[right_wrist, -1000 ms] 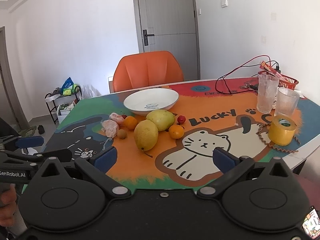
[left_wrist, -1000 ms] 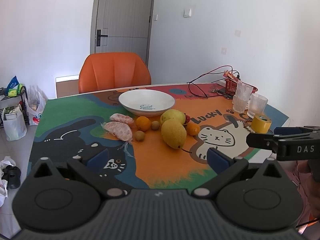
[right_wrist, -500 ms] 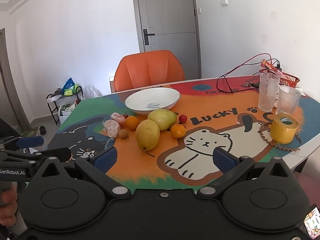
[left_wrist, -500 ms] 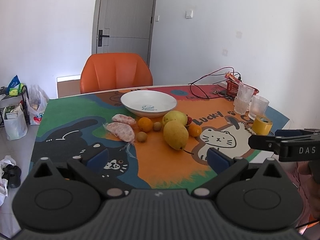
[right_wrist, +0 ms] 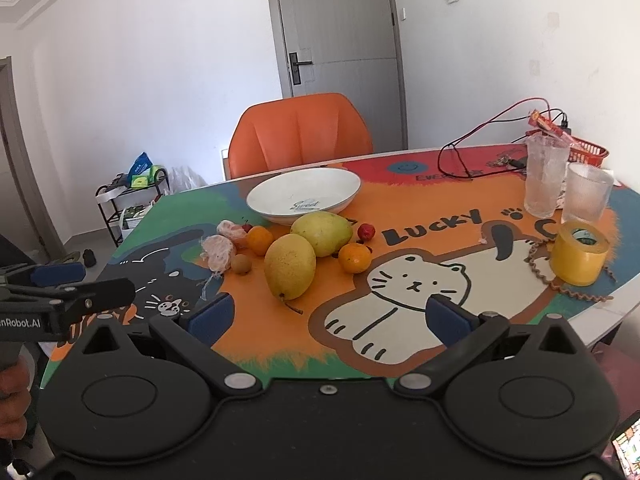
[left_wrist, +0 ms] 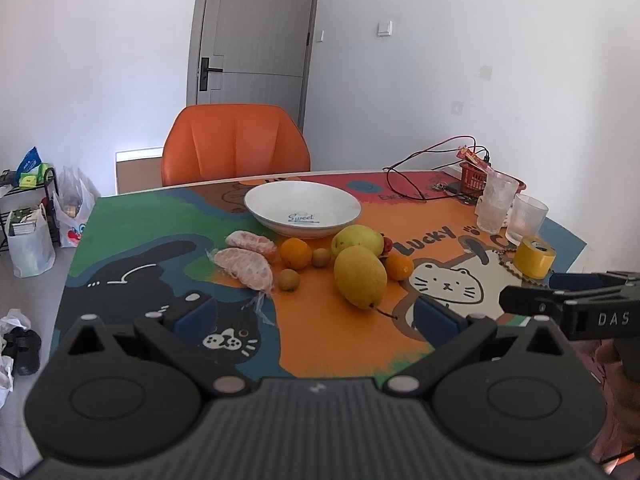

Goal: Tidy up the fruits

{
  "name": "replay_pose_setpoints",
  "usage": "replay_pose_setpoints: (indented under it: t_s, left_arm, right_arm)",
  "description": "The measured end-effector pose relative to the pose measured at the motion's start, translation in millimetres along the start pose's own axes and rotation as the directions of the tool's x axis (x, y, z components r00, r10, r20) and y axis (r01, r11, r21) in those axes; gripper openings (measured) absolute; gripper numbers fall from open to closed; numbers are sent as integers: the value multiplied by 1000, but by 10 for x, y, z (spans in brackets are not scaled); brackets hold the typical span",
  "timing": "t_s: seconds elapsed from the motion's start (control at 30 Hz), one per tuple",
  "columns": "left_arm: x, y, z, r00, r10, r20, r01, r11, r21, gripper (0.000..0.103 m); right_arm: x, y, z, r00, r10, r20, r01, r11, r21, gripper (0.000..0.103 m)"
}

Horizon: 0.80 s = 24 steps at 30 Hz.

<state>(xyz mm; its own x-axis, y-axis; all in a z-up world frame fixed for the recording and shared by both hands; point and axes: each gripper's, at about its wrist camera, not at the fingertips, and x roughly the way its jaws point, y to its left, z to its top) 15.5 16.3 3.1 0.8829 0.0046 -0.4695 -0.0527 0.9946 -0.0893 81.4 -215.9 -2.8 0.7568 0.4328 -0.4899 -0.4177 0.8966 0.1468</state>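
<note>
An empty white bowl (left_wrist: pixel 303 208) (right_wrist: pixel 304 196) stands mid-table. In front of it lie two yellow-green pears (left_wrist: pixel 360 276) (right_wrist: pixel 290 266), two small oranges (left_wrist: pixel 295 253) (right_wrist: pixel 354 257), peeled citrus pieces (left_wrist: pixel 245 266) (right_wrist: pixel 218 252), small brown fruits (left_wrist: pixel 289 279) and a red fruit (right_wrist: pixel 365 231). My left gripper (left_wrist: pixel 316 314) is open and empty, above the table's near edge, short of the fruit. My right gripper (right_wrist: pixel 326 314) is open and empty, also short of the fruit. Each gripper shows at the edge of the other's view.
A yellow tape roll (right_wrist: pixel 579 252), two glasses (right_wrist: pixel 546 176), a red basket (right_wrist: pixel 588 154) and cables (right_wrist: pixel 472 152) sit at the right. An orange chair (left_wrist: pixel 236 144) stands behind the table. Bags and a rack (left_wrist: pixel 32 216) stand on the floor at the left.
Both grippers have moved slightly nearer the fruit, and both stay open. Nothing on the table has moved.
</note>
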Motion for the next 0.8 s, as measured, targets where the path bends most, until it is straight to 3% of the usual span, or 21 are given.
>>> replay_pose_setpoints:
  t_s: [0.47,0.8]
  left_arm:
    - [465,106,62,997,-60,-43,59,997,-40,102]
    - [758,152,118,995,-87,-57,84,995,-50,99]
  right_arm:
    - [407,-179,43,999,49,-16,-48,998,47,102]
    - [676,-174,92,997,70,-41,-69,997,32,90]
